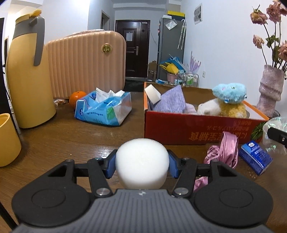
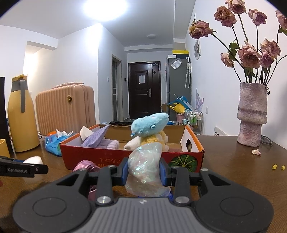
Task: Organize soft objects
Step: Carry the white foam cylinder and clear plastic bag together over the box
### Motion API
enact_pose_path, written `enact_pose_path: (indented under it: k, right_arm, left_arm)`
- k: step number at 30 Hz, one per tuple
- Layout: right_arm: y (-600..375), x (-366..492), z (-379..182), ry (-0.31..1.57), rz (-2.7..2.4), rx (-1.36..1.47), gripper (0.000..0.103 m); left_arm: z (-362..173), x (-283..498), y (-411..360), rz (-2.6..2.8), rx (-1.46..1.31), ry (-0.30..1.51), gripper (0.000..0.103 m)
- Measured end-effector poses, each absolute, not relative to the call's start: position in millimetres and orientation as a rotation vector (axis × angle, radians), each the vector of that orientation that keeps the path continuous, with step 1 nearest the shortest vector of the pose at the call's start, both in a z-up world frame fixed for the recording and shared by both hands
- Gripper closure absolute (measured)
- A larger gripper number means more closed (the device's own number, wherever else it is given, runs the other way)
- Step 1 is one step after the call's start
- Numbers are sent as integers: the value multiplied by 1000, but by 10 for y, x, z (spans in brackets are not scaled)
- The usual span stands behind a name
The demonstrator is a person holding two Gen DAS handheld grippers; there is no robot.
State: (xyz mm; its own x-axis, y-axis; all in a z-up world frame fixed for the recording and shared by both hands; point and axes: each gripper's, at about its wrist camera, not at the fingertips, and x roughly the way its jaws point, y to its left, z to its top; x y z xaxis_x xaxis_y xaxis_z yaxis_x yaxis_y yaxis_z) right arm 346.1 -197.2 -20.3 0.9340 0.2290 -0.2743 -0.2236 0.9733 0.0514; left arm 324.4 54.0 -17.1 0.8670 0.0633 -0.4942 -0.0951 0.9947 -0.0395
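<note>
A white foam ball [image 1: 142, 162] is being pinched across its middle by the left gripper [image 1: 142, 164], low over the desk [image 1: 71, 139]; it is judged light and squashy. A crinkly plastic bag [image 2: 145, 168], probably slippery, is being clamped by the right gripper [image 2: 145, 173] before the red box [image 2: 107, 158].

From where I sit, the wooden table [image 1: 53, 139] fills the near ground, brown and glossy. Beyond it the white walls [image 2: 75, 68] narrow into a hallway ending at a dark door [image 2: 143, 89] with a paper stuck on it. A ceiling light [image 2: 105, 7] glares overhead. To the right of the door I see a grey cabinet [image 2: 177, 78] with clutter at its foot. On the left, behind the table, stands a peach suitcase [image 1: 86, 61].
</note>
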Motion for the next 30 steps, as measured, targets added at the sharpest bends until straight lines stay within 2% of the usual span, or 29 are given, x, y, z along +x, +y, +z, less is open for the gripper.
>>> enact_pose_path:
  k: [30]
  right_arm:
    - [-1771, 3644, -4, 153, 244, 27, 69]
  left_arm:
    - [301, 3298, 360, 97, -115, 280, 46]
